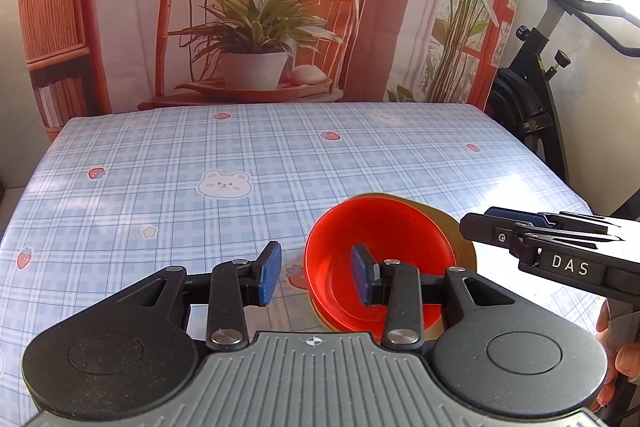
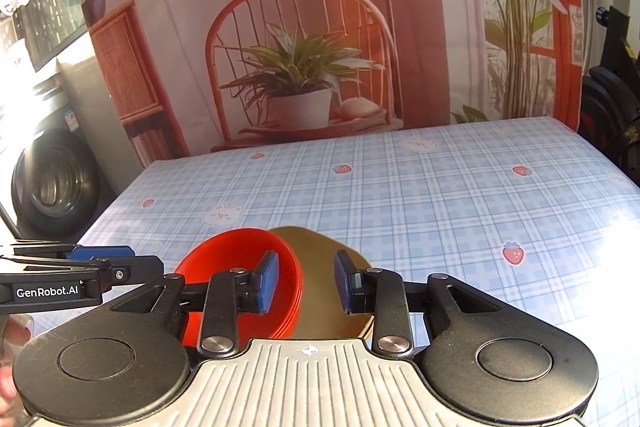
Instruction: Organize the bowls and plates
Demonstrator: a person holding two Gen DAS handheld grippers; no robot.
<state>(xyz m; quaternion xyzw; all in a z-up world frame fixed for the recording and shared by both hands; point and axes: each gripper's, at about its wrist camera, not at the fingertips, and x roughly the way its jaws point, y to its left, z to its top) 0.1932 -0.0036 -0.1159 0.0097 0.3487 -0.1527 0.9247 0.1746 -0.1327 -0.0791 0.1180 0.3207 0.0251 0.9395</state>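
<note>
A stack of red bowls (image 1: 384, 247) sits on a gold plate (image 1: 460, 239) near the table's front edge. In the right wrist view the red bowls (image 2: 236, 259) lie left of the bare part of the gold plate (image 2: 316, 291). My left gripper (image 1: 316, 277) is open, its jaws on either side of the bowls' left rim, holding nothing. My right gripper (image 2: 304, 283) is open, its jaws on either side of the bowls' right rim above the plate. The right gripper shows in the left view (image 1: 480, 227); the left gripper shows in the right view (image 2: 148, 267).
The table wears a blue plaid cloth (image 1: 240, 163) with bears and strawberries. A printed backdrop (image 1: 256, 7) hangs behind it. An exercise bike (image 1: 536, 99) stands at the right, a washing machine (image 2: 52, 183) at the left.
</note>
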